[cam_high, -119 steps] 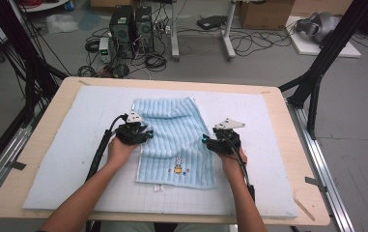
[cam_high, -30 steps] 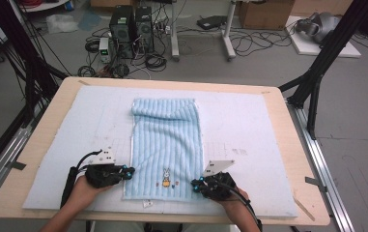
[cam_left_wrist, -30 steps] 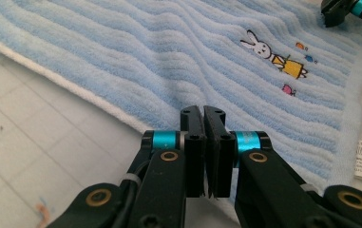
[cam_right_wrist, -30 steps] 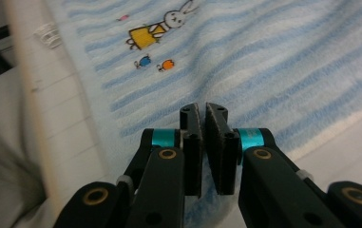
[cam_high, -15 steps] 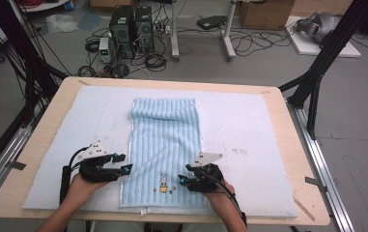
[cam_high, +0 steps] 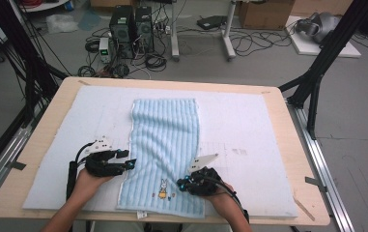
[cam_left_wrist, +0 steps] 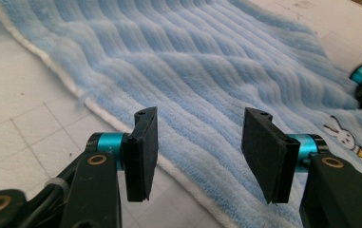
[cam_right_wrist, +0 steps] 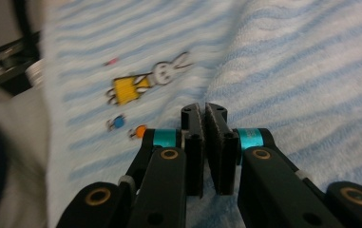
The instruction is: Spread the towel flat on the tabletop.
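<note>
My left hand-held gripper (cam_high: 129, 163) low, jaws apart and level, my right hand-held gripper (cam_high: 180, 183) jaws just closed together.

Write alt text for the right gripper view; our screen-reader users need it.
The right gripper, jaws shut with nothing visibly between them, hovers over a blue striped towel. A small rabbit picture on the towel lies to the upper left.

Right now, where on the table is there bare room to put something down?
Bare mat lies right of the towel out to the table's right edge, and left of it up to the far corner. The near edge is crowded by both grippers.
</note>
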The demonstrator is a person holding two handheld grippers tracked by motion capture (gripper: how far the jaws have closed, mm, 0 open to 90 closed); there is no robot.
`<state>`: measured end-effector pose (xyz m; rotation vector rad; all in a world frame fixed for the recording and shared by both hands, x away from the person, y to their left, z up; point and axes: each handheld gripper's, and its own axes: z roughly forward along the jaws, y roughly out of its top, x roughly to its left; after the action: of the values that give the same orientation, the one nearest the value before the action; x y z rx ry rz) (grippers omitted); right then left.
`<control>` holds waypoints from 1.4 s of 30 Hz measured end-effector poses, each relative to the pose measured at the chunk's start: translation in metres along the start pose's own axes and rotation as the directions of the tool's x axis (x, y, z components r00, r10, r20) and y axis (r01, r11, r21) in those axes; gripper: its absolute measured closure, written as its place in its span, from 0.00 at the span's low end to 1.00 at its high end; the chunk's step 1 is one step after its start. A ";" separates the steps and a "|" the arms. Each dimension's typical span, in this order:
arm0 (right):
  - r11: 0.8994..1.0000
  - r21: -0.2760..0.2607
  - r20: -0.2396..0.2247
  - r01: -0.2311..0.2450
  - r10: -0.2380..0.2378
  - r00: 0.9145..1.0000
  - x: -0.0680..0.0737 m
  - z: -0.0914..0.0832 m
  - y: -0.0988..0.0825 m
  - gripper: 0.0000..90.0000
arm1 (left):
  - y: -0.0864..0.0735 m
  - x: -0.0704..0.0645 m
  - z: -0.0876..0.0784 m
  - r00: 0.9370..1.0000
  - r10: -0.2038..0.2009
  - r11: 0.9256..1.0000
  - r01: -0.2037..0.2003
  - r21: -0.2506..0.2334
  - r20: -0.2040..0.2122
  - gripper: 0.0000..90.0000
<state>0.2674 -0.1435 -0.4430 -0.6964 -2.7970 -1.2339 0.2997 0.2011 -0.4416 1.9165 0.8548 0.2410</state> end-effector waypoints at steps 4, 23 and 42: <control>1.000 -0.009 -0.037 0.014 -0.014 0.999 0.004 -0.003 -0.003 0.85 | -0.002 -0.004 0.001 1.000 0.005 1.000 -0.005 0.024 0.012 0.52; 0.990 -0.030 0.328 -0.137 0.139 0.934 -0.018 -0.013 -0.004 0.96 | -0.020 -0.028 -0.014 0.990 0.136 0.976 -0.139 0.166 0.029 0.95; 0.965 -0.170 0.385 -0.201 0.253 0.887 -0.032 -0.035 -0.009 0.66 | -0.008 0.007 -0.041 1.000 -0.015 0.999 0.016 0.044 -0.015 0.62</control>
<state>0.2870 -0.1863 -0.4306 -1.3964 -2.8342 -1.3619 0.2803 0.2368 -0.4294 1.9507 0.8914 0.2290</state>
